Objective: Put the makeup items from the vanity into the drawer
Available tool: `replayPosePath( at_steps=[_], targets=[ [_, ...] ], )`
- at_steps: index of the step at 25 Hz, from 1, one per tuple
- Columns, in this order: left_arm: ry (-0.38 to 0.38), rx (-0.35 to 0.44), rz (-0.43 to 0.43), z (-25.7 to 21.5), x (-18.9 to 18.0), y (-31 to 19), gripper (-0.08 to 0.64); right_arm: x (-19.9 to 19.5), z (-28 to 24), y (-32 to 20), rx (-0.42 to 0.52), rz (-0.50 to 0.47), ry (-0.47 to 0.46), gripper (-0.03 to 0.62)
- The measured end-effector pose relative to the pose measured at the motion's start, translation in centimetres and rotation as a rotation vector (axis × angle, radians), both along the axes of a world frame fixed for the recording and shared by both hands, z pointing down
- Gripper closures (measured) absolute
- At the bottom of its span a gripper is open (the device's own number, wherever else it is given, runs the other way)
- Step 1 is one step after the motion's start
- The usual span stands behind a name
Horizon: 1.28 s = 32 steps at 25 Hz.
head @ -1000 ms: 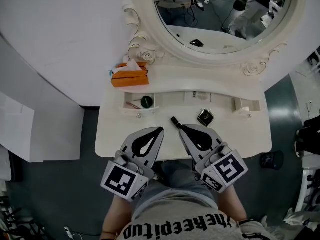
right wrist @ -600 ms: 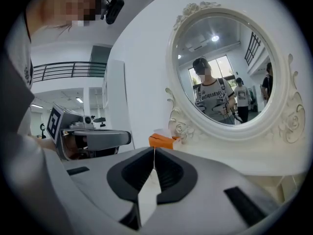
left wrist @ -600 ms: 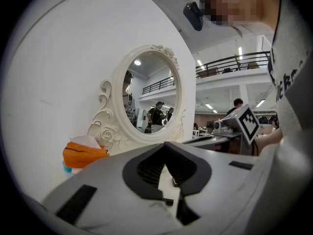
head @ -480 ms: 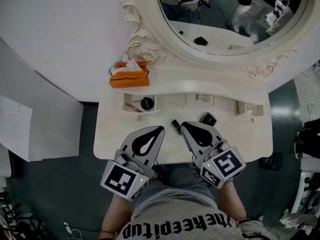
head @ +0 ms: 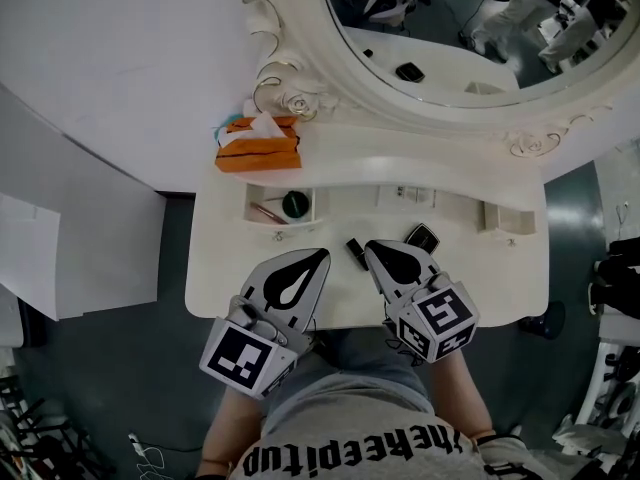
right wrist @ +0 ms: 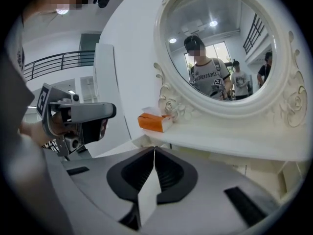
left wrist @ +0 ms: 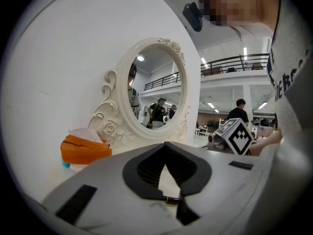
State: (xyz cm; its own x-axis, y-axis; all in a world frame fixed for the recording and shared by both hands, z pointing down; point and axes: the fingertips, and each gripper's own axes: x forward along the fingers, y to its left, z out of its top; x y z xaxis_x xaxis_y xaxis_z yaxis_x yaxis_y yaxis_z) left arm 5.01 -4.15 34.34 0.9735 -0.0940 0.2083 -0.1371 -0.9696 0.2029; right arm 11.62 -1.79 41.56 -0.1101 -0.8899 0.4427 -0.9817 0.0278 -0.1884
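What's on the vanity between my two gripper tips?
A small black makeup item lies there, nearer the right gripper than the left gripper; the head view shows it.

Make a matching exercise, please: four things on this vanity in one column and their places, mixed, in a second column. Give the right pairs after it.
Things
1. tissue box
2. round jar
3. compact
4. black stick

Places
A. in the open drawer
B. on the tabletop, between the tips of the left gripper and the right gripper
C. on the shelf, under the left side of the mirror
D. on the tabletop, right of the right gripper's tip

Pairs: 1-C; 2-A; 3-D; 4-B
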Motion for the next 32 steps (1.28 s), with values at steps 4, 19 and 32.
replayPosePath(
  at_steps=[4, 19, 32],
  targets=[
    [0.004, 0.008, -0.008, 0.4, 0.2, -0.6, 0.537, 0.3, 2.3, -0.2, -0.063, -0.003, -0.007, 0.557],
    [-0.035, -0.051, -0.037, 2.2, 0.0, -2.3, 0.538, 0.2, 8.6, -0.6, -0.23, -0.04, -0.001, 0.531],
    [-0.001, -0.037, -0.049, 2.5, 0.3, -3.5, 0.538, 0.2, 12.5, 0.1, -0.351, -0.063, 0.043, 0.492]
  ],
)
